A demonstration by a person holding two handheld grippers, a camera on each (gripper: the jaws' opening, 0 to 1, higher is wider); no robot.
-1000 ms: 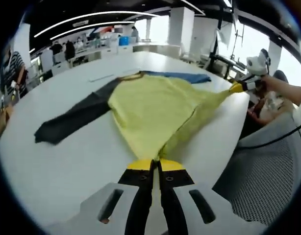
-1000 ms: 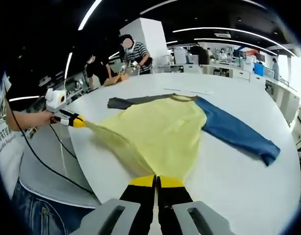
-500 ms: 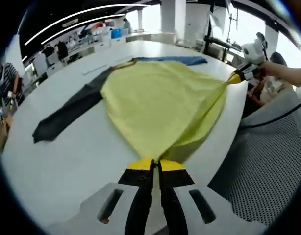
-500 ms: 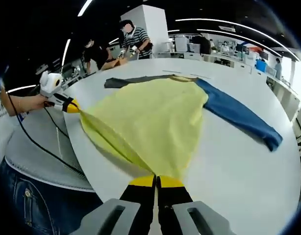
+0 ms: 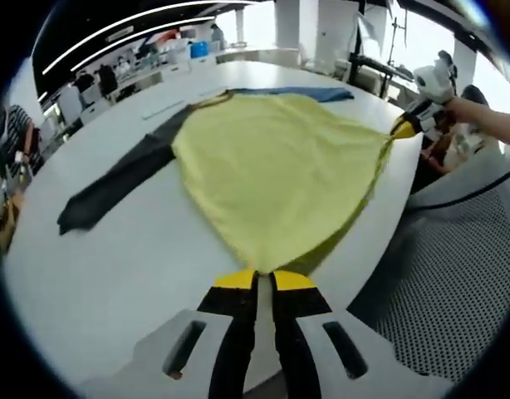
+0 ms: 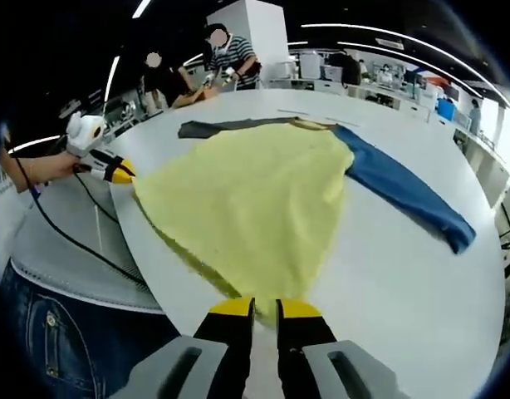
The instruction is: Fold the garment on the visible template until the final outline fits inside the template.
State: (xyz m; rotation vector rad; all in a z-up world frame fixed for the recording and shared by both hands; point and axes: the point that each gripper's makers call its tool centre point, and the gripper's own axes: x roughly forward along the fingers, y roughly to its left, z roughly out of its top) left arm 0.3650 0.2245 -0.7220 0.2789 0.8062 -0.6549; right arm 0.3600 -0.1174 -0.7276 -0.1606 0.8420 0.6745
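Note:
A shirt with a yellow body (image 5: pixel 276 166), one dark grey sleeve (image 5: pixel 114 179) and one blue sleeve (image 5: pixel 296 93) lies spread on a white table (image 5: pixel 114 266). My left gripper (image 5: pixel 257 281) is shut on one corner of the yellow hem at the table's near edge. The right gripper (image 5: pixel 403 128), held by a hand, pinches the other hem corner. In the right gripper view the yellow body (image 6: pixel 247 195) runs into my right gripper (image 6: pixel 266 309), shut on the hem. The blue sleeve (image 6: pixel 404 195) lies to the right, the grey sleeve (image 6: pixel 213 127) far off, and the left gripper (image 6: pixel 120 171) at the left.
A thin pale strip (image 5: pixel 164 109) lies on the table beyond the collar. A mesh chair (image 5: pixel 442 283) stands past the table edge. A person's jeans (image 6: pixel 64 332) and a black cable (image 6: pixel 80 241) are close by. Other people (image 6: pixel 226 58) stand at far benches.
The yellow body has gone from bunched folds to a flat spread, with the hem pulled straight between the two grippers. Both grippers keep their hold.

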